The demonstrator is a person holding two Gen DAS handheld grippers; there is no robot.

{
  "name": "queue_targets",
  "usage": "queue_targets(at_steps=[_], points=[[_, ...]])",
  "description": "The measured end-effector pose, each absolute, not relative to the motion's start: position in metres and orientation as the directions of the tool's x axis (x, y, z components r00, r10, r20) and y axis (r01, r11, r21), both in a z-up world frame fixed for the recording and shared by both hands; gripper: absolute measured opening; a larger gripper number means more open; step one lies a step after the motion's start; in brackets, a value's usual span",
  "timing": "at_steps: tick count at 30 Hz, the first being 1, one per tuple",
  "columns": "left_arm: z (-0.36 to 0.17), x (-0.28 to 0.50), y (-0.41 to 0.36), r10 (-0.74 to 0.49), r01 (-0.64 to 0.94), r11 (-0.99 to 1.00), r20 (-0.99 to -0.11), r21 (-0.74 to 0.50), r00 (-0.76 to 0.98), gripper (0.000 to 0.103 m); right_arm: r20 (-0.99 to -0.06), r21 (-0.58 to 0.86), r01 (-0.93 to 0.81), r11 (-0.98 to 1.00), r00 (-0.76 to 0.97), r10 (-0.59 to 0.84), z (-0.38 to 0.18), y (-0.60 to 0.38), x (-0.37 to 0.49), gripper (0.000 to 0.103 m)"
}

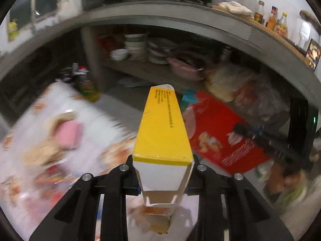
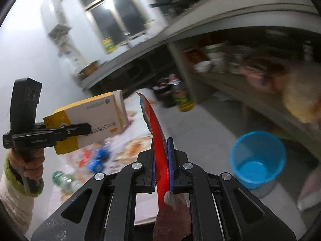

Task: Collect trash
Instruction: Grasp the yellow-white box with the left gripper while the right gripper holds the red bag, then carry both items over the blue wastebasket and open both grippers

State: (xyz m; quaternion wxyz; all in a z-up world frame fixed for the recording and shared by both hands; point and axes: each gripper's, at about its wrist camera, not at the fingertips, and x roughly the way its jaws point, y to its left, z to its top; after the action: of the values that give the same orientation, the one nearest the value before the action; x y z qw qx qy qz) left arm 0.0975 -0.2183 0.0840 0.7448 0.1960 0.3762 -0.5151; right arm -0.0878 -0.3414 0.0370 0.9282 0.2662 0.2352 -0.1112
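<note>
Yellow-and-white carton: a long box (image 1: 163, 132) runs straight out ahead of the left gripper (image 1: 163, 178), yellow face up, white end nearest the camera.
Left grip: fingers (image 1: 130, 177) pressed against both sides of the box's near end, jaws narrowed onto it and holding it clear of the table.
Below the left gripper: a blurred table (image 1: 30, 180) with a white patterned cover; a pink-and-tan shape lies on it to the left, too smeared to name.
Right of the box: a red packet (image 1: 216, 128), held by the right gripper (image 1: 243, 129), which comes in from the right edge.
Beyond the box: a grey counter (image 1: 140, 14) with pans on top and bowls (image 1: 134, 42) on the shelf under it.

Right view, packet: the red packet (image 2: 158, 138) stands edge-on between the blue pads (image 2: 170, 160) of the right gripper (image 2: 161, 160) and reaches forward past the fingertips.
Right grip: jaws almost fully together, pinching the thin packet.
Left of the right gripper: the left gripper (image 2: 80, 129), held by a hand (image 2: 30, 160) in a white sleeve with a green cuff, carries the box (image 2: 94, 118) above the table (image 2: 130, 146).
Right and lower: a blue bin (image 2: 257, 159) stands empty on the floor, near the right gripper.
Ahead: a green bottle (image 2: 183, 98) on the floor by the counter (image 2: 200, 22), blurred.
</note>
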Motion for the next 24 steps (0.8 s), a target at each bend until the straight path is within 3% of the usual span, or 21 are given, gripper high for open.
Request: queue_targets(at_steps=[4, 7, 17, 19, 20, 21, 23, 24], points=[[0.058, 0.095, -0.295, -0.629, 0.907, 0.353, -0.776, -0.229, 0.049, 0.027, -0.53, 0.4, 0.469, 0.787, 0.819, -0.218, 0.025, -0.383, -0.105, 0.008], [0.024, 0.092, -0.358, -0.588, 0.905, 0.347, -0.809, -0.248, 0.004, 0.027, -0.589, 0.361, 0.572, 0.737, 0.752, -0.296, 0.001, -0.422, -0.105, 0.008], [-0.095, 0.108, -0.492, -0.383, 0.874, 0.41, -0.919, -0.26, -0.093, 0.03, -0.737, 0.347, 0.727, 0.593, 0.602, -0.306, -0.109, -0.52, -0.062, 0.008], [-0.108, 0.116, -0.504, -0.379, 0.861, 0.434, -0.921, -0.264, -0.091, 0.036, -0.749, 0.344, 0.746, 0.57, 0.584, -0.313, -0.126, -0.533, -0.056, 0.012], [-0.111, 0.121, -0.51, -0.382, 0.856, 0.448, -0.921, -0.258, -0.078, 0.051, -0.762, 0.33, 0.765, 0.553, 0.562, -0.323, -0.137, -0.541, -0.05, 0.018], [-0.113, 0.125, -0.511, -0.386, 0.854, 0.458, -0.92, -0.246, -0.058, 0.065, -0.769, 0.325, 0.778, 0.538, 0.548, -0.328, -0.145, -0.547, -0.046, 0.036], [-0.111, 0.132, -0.515, -0.409, 0.845, 0.481, -0.912, -0.233, -0.019, 0.068, -0.788, 0.32, 0.801, 0.506, 0.521, -0.329, -0.16, -0.555, -0.043, 0.047], [-0.107, 0.135, -0.513, -0.422, 0.84, 0.485, -0.906, -0.241, -0.016, 0.069, -0.787, 0.322, 0.807, 0.495, 0.519, -0.334, -0.162, -0.555, -0.045, 0.047]])
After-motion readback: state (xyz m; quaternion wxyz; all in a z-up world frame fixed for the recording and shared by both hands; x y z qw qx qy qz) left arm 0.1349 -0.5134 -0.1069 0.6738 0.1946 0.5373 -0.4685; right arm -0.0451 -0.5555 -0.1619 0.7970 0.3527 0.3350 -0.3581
